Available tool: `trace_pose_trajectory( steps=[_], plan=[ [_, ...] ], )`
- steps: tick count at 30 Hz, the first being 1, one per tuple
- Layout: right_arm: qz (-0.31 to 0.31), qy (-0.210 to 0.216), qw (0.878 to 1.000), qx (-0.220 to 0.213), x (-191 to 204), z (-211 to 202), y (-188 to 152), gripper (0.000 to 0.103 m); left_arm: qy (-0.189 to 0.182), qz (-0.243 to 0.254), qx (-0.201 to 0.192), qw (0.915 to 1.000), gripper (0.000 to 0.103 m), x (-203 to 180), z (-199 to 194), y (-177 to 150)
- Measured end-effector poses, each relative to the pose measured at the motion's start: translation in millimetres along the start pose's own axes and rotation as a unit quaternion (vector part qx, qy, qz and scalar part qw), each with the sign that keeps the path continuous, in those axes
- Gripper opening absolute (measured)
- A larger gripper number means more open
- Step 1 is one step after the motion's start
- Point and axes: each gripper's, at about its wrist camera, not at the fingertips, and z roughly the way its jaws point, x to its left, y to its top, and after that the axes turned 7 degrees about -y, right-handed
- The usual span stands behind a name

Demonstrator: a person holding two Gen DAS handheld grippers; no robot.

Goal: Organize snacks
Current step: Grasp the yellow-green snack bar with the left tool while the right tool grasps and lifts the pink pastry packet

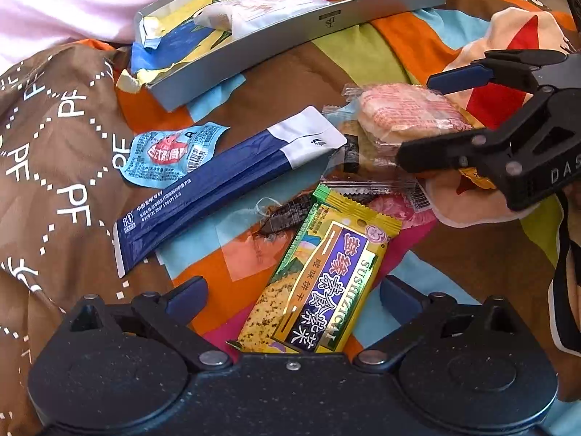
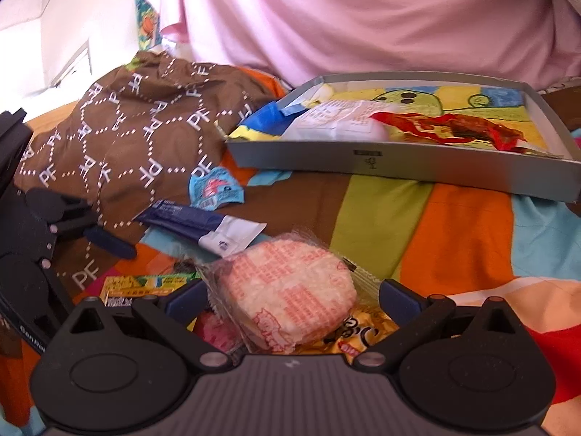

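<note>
My left gripper (image 1: 294,294) is open, its fingers on either side of a green, gold and purple seaweed cracker packet (image 1: 319,279) lying on the quilt. My right gripper (image 2: 294,298) is open around a round rice cracker in clear wrap (image 2: 287,290), with a gap on each side. In the left wrist view the right gripper (image 1: 415,118) reaches in from the right over that rice cracker (image 1: 406,112). A grey tray (image 1: 290,36) (image 2: 399,167) behind holds a white packet (image 2: 337,120) and a red wrapper (image 2: 454,127).
A long navy sachet (image 1: 218,189) and a small light-blue packet (image 1: 170,152) lie left of the pile. A dark clear-wrapped snack (image 1: 287,214), a pink packet (image 1: 392,207) and a yellow packet (image 2: 356,334) lie among it. Brown "PF" fabric (image 1: 54,145) bunches up at the left.
</note>
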Motion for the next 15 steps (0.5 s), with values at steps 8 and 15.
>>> trace_pose_trajectory(
  steps=[8, 15],
  plan=[
    [-0.004, 0.000, 1.000, 0.004, 0.6, 2.2, -0.6, 0.097, -0.040, 0.013, -0.001, 0.9991, 0.066, -5.5, -5.9, 0.8],
    [-0.015, -0.004, 1.000, 0.004, 3.6, 1.1, -1.8, 0.084, -0.051, -0.016, 0.002, 0.9986, 0.061, -1.4, -5.6, 2.1]
  ],
)
